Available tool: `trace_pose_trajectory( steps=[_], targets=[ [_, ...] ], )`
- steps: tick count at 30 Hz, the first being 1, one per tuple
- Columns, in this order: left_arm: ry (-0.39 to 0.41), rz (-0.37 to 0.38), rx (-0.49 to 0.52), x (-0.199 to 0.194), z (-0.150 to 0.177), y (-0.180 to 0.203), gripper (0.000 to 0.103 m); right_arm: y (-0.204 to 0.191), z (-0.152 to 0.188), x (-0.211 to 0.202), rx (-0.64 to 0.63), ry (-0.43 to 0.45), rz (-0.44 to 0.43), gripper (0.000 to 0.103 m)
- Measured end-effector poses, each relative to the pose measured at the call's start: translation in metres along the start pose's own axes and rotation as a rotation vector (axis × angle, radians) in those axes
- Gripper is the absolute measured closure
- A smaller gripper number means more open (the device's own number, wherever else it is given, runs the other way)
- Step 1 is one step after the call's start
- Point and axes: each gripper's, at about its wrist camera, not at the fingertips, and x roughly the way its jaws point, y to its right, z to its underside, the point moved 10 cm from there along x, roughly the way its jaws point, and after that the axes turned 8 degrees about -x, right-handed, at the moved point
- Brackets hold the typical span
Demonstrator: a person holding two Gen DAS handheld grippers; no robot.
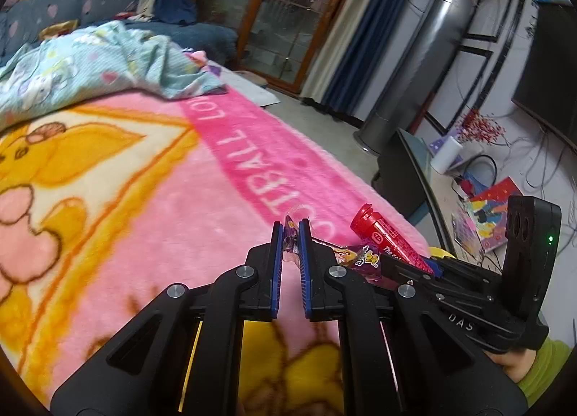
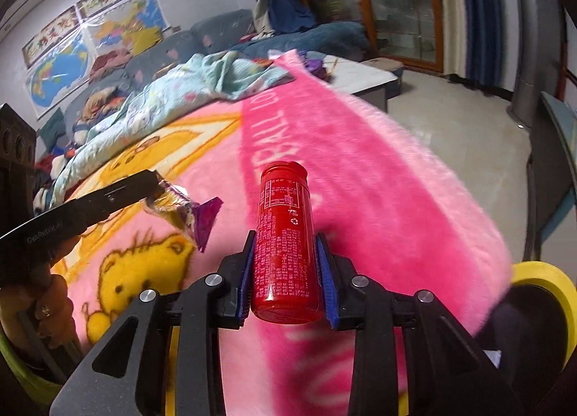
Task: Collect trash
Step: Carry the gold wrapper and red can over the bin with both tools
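Right gripper (image 2: 286,264) angled downward (clamping red tube (image 2: 285,235)), left gripper (image 1: 291,235) pinching wrapper (image 1: 288,235)

Count of things: two pieces of trash, two grippers, two blankets.

There is one red tube (image 2: 285,239) and one purple wrapper (image 2: 202,219), so two pieces of trash together. There are two grippers: the left gripper (image 1: 290,235) has one pair of blue fingers (image 1: 277,253) with the wrapper between them, and the right gripper (image 2: 286,261) has one pair with the tube between them. On the bed lie one pink blanket (image 2: 378,171) and one light blue quilt (image 1: 90,62). On the wall hang two maps (image 2: 57,66). One yellow bin (image 2: 541,271) shows at the edge.
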Motion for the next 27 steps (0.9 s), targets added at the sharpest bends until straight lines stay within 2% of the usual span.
trace_pose_trajectory(
  steps=[17, 27],
  targets=[
    [-0.005, 0.063, 0.125, -0.005, 0.021, 0.065, 0.098, 0.060, 0.018, -0.071, 0.067, 0.066, 0.153, 0.073],
    [-0.006, 0.103, 0.192, -0.009, 0.033, 0.097, 0.098, 0.074, 0.029, -0.100, 0.070, 0.085, 0.219, 0.073]
  ],
)
